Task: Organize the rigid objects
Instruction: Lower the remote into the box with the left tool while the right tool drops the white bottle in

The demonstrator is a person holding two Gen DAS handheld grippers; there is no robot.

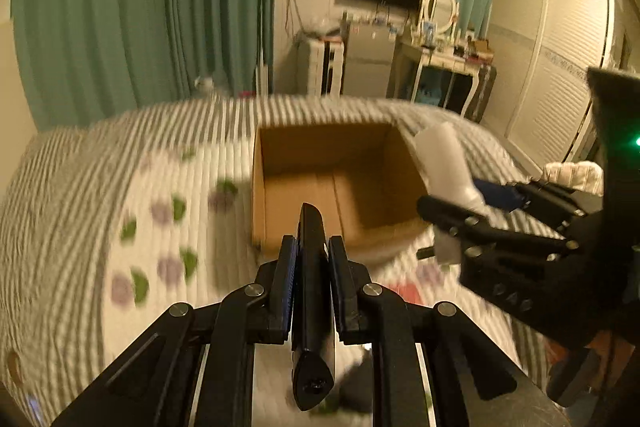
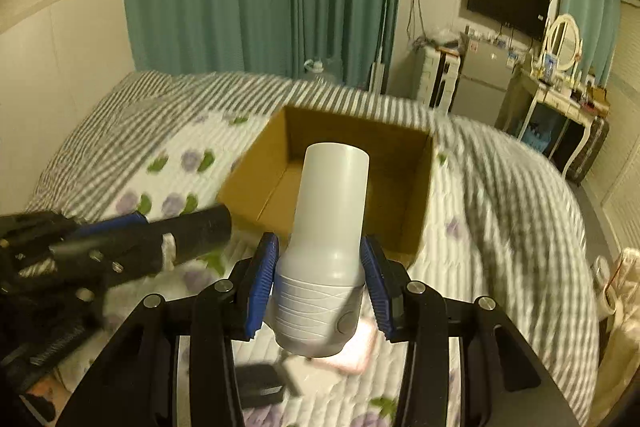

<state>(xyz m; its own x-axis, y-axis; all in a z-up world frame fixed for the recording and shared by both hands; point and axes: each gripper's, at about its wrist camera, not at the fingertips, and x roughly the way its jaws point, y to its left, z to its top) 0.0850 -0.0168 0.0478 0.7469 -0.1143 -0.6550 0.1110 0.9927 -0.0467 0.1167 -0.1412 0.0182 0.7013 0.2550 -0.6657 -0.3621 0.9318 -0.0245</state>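
An open cardboard box (image 1: 276, 155) (image 2: 264, 163) sits on the bed and looks empty inside. My left gripper (image 1: 313, 247) is shut on a long black bar-shaped object (image 1: 312, 291), held just short of the box's near edge. That object also shows in the right wrist view (image 2: 200, 231). My right gripper (image 2: 318, 259) is shut on a white-grey flask-like bottle (image 2: 328, 227), held above the bed in front of the box. The same bottle shows in the left wrist view (image 1: 444, 163) at the box's right side.
The bed has a striped and flowered quilt (image 1: 120, 187). A pink flat item (image 2: 360, 347) and a dark flat item (image 2: 260, 383) lie on the quilt below my right gripper. Green curtains, a fridge, a dresser and a wardrobe stand beyond the bed.
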